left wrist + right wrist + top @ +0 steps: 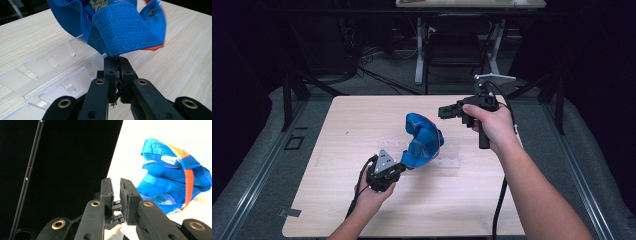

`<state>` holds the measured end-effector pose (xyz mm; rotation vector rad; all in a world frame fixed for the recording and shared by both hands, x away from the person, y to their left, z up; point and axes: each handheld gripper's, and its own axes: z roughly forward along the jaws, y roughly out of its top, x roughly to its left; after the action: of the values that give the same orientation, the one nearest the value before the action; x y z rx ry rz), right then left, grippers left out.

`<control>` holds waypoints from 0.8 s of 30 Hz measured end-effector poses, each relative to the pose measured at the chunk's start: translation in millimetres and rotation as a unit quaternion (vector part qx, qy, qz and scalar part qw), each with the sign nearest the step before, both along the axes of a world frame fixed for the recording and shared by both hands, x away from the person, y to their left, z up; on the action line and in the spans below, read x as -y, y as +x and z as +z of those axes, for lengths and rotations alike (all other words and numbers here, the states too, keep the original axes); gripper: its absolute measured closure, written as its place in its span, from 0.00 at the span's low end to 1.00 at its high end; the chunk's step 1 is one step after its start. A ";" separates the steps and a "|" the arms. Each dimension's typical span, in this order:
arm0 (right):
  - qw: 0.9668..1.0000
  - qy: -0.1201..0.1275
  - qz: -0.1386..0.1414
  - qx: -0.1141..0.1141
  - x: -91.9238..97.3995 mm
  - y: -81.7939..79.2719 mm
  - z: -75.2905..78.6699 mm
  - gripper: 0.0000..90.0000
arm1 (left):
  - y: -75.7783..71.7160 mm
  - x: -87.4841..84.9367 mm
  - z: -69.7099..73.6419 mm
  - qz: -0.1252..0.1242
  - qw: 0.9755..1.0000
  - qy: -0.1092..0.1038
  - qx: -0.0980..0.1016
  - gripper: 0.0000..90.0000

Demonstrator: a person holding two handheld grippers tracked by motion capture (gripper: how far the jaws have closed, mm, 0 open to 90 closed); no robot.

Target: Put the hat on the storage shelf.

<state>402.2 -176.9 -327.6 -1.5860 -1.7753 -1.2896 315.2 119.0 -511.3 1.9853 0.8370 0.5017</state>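
Clearly the left claw [117, 62] is pinched tight on just a thin edge of the blue cap [423, 140], holding it up over the clear plastic rack [447, 161] on the bench [342, 130]. So small a bite could let the fabric slip out and the cap drop. The right claw [443, 111], slightly parted and empty, hovers just beside the cap.

Light: I see the pale table [337, 210] lit from overhead, its surroundings nearly black | Glare: in the right gripper view the tabletop washes out white | Focus: blue cap [130, 27] sharp in the left gripper view; high view soft, grainy.
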 end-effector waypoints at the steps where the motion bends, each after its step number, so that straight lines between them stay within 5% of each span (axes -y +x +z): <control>1: 1.000 0.000 0.001 0.000 0.8 -0.2 -0.2 0.90 | 0.0 -0.4 -0.1 0.002 1.000 0.001 0.000 0.96; 24: 0.999 -0.051 -0.007 0.010 13.6 -13.2 -6.4 0.86 | -8.0 -28.9 -10.4 0.030 1.000 -0.001 -0.009 0.74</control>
<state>389.1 -190.5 -334.0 -1.6476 -1.8741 -1.2430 307.3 147.9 -521.7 1.9710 0.9091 0.5180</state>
